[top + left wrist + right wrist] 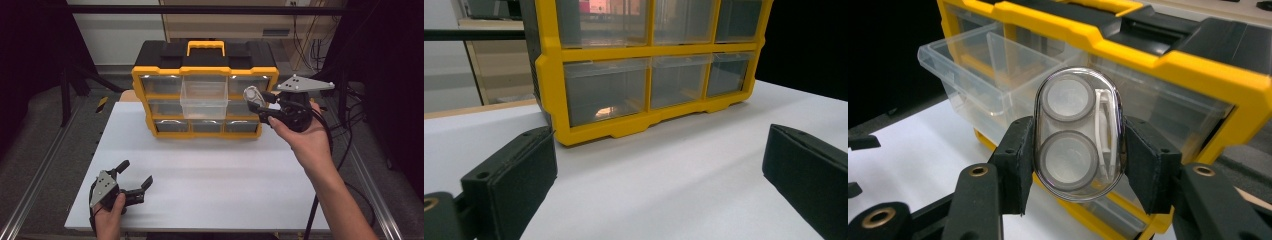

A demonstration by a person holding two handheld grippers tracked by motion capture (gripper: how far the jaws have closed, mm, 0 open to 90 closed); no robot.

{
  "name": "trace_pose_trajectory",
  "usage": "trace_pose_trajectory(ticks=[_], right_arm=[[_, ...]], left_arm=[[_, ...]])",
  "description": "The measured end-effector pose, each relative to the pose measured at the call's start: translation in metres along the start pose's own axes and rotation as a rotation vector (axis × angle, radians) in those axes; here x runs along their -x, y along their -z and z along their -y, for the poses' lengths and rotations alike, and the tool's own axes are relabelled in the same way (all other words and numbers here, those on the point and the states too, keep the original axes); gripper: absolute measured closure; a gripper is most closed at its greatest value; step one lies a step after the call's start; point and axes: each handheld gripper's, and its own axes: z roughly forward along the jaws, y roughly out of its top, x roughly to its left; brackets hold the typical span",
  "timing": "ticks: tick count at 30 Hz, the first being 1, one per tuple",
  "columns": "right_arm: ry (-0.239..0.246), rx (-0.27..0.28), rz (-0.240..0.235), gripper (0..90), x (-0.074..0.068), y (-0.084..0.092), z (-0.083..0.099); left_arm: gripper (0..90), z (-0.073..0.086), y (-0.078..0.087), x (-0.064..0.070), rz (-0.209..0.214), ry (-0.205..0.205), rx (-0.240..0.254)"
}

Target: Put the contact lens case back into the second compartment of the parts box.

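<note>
Between the jaws of our right hand-held gripper (1079, 160) sits a clear oval case (1079, 140) with two round wells, pinched at its sides and held up just right of the pulled-out drawer (204, 97). We judge it is raised there to go into that drawer. Beyond stands the yellow organizer (205, 95) at the far edge of the white tabletop (210, 170). Our left hand-held gripper (136, 179) rests low near the front left corner, jaws spread and empty, well clear of the work.
</note>
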Motion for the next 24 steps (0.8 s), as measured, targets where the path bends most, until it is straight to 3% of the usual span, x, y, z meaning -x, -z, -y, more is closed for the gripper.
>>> trace_pose_trajectory(ticks=[24], right_arm=[[-0.001, 0.029, -0.021, 49.1, -0.003, -0.01, -0.032]], left_arm=[[0.8, 0.001, 0.0, 0.0, -0.003, 0.003, -0.002]])
